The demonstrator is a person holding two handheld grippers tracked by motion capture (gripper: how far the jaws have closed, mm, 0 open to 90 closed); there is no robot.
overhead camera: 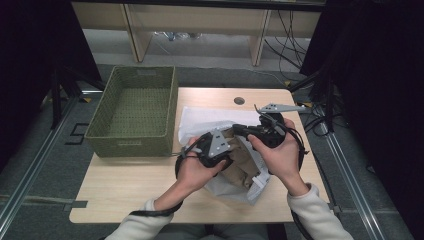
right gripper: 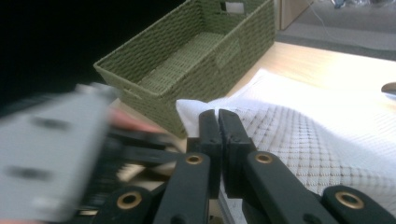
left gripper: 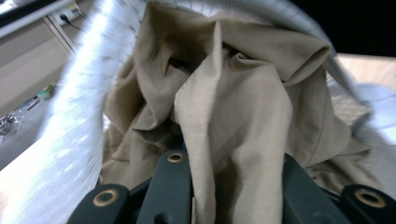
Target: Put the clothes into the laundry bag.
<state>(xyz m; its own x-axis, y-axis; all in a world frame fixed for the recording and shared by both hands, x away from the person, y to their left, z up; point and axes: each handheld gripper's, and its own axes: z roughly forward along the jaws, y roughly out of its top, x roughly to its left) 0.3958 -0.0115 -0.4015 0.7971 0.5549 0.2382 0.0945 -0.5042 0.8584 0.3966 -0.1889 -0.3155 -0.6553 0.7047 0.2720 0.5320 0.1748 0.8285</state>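
A white mesh bag lies on the wooden table with a tan cloth bunched in its mouth. My left gripper reaches into the bag's mouth from the left. In the left gripper view the tan cloth hangs in folds between the jaws, the left gripper is shut on it, and the white mesh bag curves around it. My right gripper comes in from the right. In the right gripper view the right gripper is shut on the bag's edge.
An empty green woven basket stands on the table's left side, close to the bag; its near wall shows in the right gripper view. A small round hole sits near the table's far edge. Cables and shelf legs lie beyond.
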